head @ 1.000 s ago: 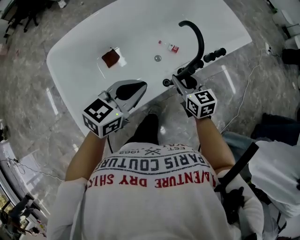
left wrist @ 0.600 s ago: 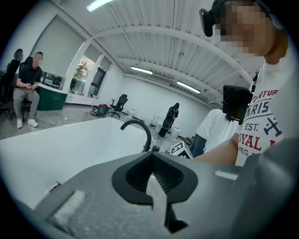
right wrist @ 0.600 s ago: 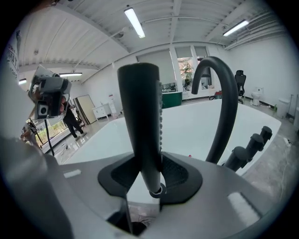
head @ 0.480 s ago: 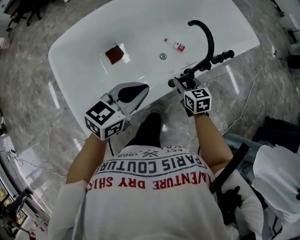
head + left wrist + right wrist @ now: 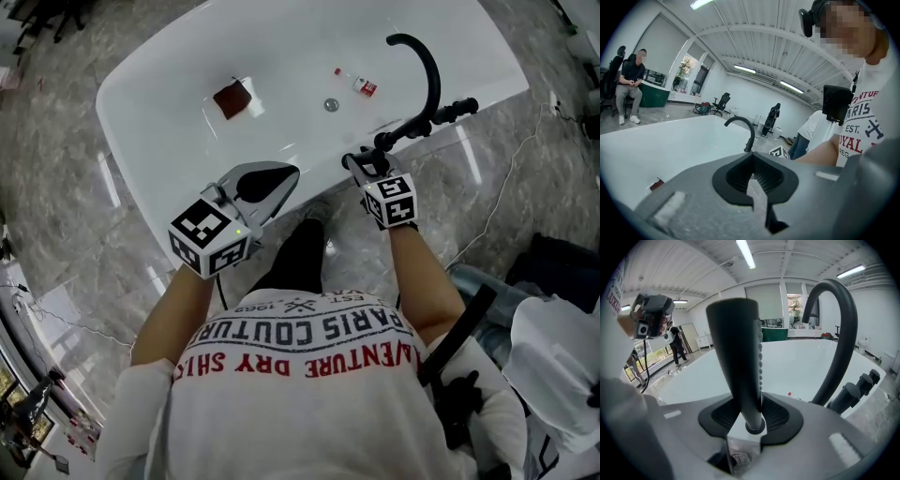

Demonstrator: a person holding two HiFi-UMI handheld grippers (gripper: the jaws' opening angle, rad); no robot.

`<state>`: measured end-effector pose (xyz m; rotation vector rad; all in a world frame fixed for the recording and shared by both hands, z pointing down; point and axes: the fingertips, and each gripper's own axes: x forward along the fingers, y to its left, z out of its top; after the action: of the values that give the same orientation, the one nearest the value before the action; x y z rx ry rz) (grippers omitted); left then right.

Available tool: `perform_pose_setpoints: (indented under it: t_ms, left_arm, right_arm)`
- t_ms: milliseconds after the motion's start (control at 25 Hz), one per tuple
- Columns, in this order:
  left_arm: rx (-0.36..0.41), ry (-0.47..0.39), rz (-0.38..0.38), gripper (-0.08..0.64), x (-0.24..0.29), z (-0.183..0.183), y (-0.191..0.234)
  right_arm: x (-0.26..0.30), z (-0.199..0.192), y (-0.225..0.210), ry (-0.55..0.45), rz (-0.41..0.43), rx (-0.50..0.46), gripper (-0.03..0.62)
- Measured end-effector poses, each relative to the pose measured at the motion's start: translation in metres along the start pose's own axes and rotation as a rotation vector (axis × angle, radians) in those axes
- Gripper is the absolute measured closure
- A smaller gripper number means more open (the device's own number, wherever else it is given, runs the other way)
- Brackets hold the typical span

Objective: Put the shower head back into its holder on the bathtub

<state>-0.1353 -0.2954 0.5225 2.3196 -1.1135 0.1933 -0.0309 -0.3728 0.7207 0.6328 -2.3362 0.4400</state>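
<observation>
Your right tongs (image 5: 751,414) are clamped on the lower end of the dark grey, stick-shaped shower head (image 5: 736,348), which stands upright between them. I think this low grip is chosen so that the end can go straight down into its holder. The shower head is at the near rim of the white oval bathtub (image 5: 169,141), just beside the black fittings. Your left tongs (image 5: 753,178) are closed together with nothing in them and hang near the rim, apart from the right ones, so they do not disturb the work.

Close to the right of the shower head rises the black curved spout (image 5: 839,333), and beside it sit the black round knobs (image 5: 855,391). They leave little room, and the handle could knock them. The holder itself I cannot make out. Inside the tub lie a dark red square piece (image 5: 232,97) and a small red-and-white bottle (image 5: 366,86) — both well apart from the fittings.
</observation>
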Motion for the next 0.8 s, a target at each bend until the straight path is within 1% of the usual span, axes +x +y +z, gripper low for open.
perform_pose_setpoints:
  t_ms: [160, 280, 400, 560, 720, 800]
  left_arm:
    - [-0.004, 0.000, 0.002, 0.557, -0.001, -0.001, 0.005]
    - [-0.008, -0.009, 0.003, 0.557, -0.004, 0.001, 0.005]
    - [0.000, -0.010, 0.000, 0.557, -0.005, 0.002, 0.000]
    - [0.009, -0.016, -0.011, 0.557, -0.004, 0.000, -0.008]
    - [0.023, -0.021, -0.049, 0.557, -0.003, -0.004, -0.029]
    - [0.044, -0.024, -0.072, 0.557, -0.001, -0.002, -0.045]
  right_arm:
    - [0.009, -0.002, 0.004, 0.015, 0.001, -0.009, 0.454]
    - [0.010, -0.001, 0.008, 0.037, 0.021, -0.006, 0.458]
    - [0.005, -0.001, 0.012, 0.055, 0.035, -0.008, 0.415]
    - [-0.013, 0.001, 0.008, 0.026, 0.017, 0.028, 0.406]
    - [-0.056, 0.007, 0.020, -0.035, 0.029, 0.058, 0.442]
    - [-0.088, 0.018, 0.030, -0.085, 0.035, 0.051, 0.492]
